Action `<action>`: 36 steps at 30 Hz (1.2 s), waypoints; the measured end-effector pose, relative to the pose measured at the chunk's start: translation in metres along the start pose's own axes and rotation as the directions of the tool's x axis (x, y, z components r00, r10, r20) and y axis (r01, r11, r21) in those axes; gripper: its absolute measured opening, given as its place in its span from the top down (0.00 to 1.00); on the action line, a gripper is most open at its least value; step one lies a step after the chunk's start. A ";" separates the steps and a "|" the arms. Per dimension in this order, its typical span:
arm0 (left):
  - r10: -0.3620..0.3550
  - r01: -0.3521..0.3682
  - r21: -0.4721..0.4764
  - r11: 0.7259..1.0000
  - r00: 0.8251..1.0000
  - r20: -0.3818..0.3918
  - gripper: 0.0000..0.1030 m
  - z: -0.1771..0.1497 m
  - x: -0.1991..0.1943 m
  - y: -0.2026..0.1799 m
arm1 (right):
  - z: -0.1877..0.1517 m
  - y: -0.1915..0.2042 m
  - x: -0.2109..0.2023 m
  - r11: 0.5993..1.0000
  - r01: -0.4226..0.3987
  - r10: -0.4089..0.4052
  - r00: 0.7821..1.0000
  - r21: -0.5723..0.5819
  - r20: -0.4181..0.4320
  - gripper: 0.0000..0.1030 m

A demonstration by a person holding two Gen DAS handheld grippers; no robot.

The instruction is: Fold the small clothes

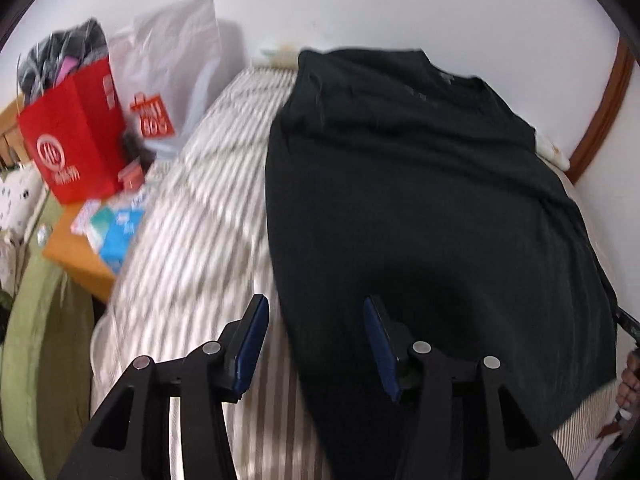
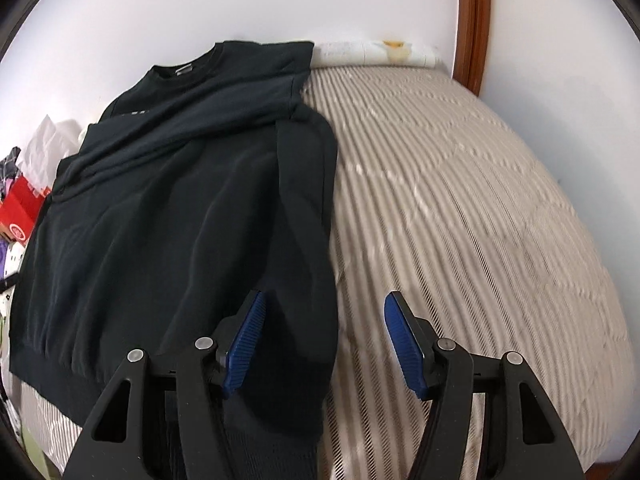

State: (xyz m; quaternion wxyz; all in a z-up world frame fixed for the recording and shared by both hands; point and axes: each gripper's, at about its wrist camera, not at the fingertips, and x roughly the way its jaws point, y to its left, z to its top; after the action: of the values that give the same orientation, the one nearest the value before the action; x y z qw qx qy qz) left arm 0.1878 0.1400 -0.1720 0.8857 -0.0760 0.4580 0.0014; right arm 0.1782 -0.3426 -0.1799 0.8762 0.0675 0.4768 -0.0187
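Note:
A black sweatshirt (image 1: 400, 200) lies flat on a striped bed (image 1: 192, 240), its collar toward the wall. In the right wrist view the sweatshirt (image 2: 160, 220) has one sleeve (image 2: 308, 200) folded down along its right side. My left gripper (image 1: 315, 304) hovers open over the garment's left edge, one finger above the bedding and the other above the black cloth. My right gripper (image 2: 325, 298) is open over the folded sleeve's lower end, straddling its right edge. Nothing is pinched between either pair of blue pads.
Left of the bed, a wooden table (image 1: 76, 256) carries a red paper bag (image 1: 72, 140), a white plastic bag (image 1: 172, 60) and small packets (image 1: 116, 232). Green cloth (image 1: 36, 340) hangs below. A person's hand (image 1: 630, 376) shows at the right edge. Striped bedding (image 2: 460, 200) spreads right, toward a wooden door frame (image 2: 474, 20).

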 end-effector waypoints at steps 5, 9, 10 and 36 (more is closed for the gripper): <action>-0.013 0.013 0.016 1.000 1.000 0.012 0.54 -0.029 -0.007 -0.005 | -0.007 0.011 0.005 0.999 0.011 -0.010 1.000 -0.042 0.018 0.61; -0.007 0.006 0.018 1.000 1.000 0.019 0.58 -0.038 -0.011 -0.012 | -0.006 0.023 0.002 0.997 -0.021 0.023 0.999 -0.077 0.024 0.92; 0.007 -0.007 0.023 1.000 1.000 0.024 0.77 -0.039 -0.012 -0.014 | -0.007 0.021 -0.001 0.996 -0.009 0.012 0.999 -0.086 0.034 0.93; 0.028 -0.029 0.014 0.999 0.998 0.064 0.92 -0.051 -0.016 -0.028 | -0.019 0.011 -0.004 0.998 -0.054 0.056 0.997 -0.022 0.060 0.92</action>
State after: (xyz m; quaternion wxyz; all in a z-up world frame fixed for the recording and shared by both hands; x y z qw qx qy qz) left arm 0.1393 0.1063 -0.1841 0.9003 -0.0628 0.4305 0.0131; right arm 0.1613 -0.3294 -0.1852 0.8911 0.0711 0.4481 0.0083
